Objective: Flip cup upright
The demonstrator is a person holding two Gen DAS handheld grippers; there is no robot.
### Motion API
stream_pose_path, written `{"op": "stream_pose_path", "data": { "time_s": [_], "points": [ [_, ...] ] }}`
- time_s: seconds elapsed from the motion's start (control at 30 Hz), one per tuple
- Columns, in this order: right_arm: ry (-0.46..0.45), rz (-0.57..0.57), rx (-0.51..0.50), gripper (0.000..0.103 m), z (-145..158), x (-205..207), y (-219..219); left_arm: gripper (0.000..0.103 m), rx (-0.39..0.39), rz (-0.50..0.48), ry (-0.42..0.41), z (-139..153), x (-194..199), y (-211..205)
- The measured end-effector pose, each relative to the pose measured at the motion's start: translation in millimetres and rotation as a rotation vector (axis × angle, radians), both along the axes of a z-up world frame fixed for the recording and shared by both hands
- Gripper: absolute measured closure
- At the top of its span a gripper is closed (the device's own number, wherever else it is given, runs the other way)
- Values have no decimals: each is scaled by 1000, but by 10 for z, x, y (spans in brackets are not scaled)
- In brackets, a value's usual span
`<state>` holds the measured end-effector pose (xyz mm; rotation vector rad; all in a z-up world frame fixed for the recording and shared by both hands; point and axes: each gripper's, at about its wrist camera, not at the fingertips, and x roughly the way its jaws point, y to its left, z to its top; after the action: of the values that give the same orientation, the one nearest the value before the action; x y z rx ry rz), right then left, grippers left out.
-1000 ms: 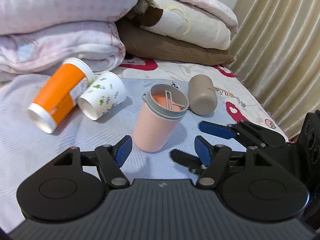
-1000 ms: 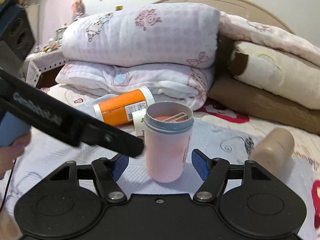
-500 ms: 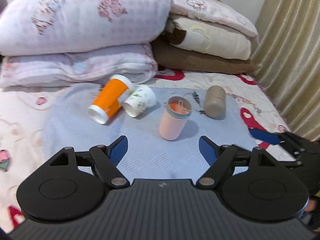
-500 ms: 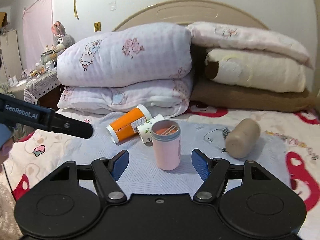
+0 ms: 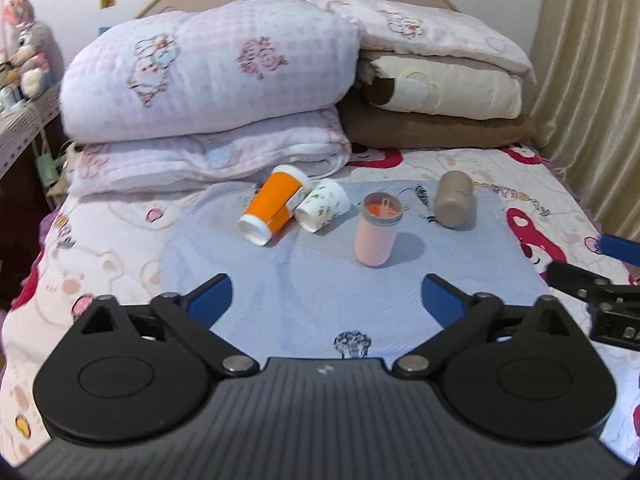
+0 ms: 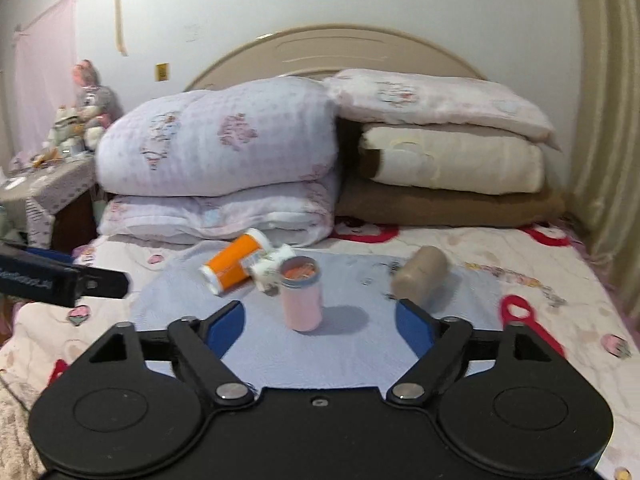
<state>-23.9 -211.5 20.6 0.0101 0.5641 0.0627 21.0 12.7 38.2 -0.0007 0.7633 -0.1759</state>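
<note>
Pink cup [image 5: 375,233] upright on bed, 12 o'clock | left claw [image 5: 326,298] spread, empty | right claw [image 6: 320,322] spread, empty

The pink cup [image 5: 376,235] stands upright well beyond the wide-apart jaws; orange cup [image 5: 273,210] lies farther left.

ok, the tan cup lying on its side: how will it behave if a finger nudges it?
The tan cup would probably roll: it is round-bodied and lies on its side. The soft blue cloth may slow it. It looks rigid, so likely won't crush; its weight cannot be judged.
</note>
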Motion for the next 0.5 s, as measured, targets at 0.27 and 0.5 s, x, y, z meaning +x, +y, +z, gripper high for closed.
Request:
{"op": "stream_pose_path", "data": {
  "time_s": [0.27,0.5],
  "points": [
    [28,-75,-8,0,16,-141,32,0,39,100,82,-188,-118,38],
    [58,-90,-11,0,-31,-114,53,0,56,123,107,-250,-155,46]
  ]
}}
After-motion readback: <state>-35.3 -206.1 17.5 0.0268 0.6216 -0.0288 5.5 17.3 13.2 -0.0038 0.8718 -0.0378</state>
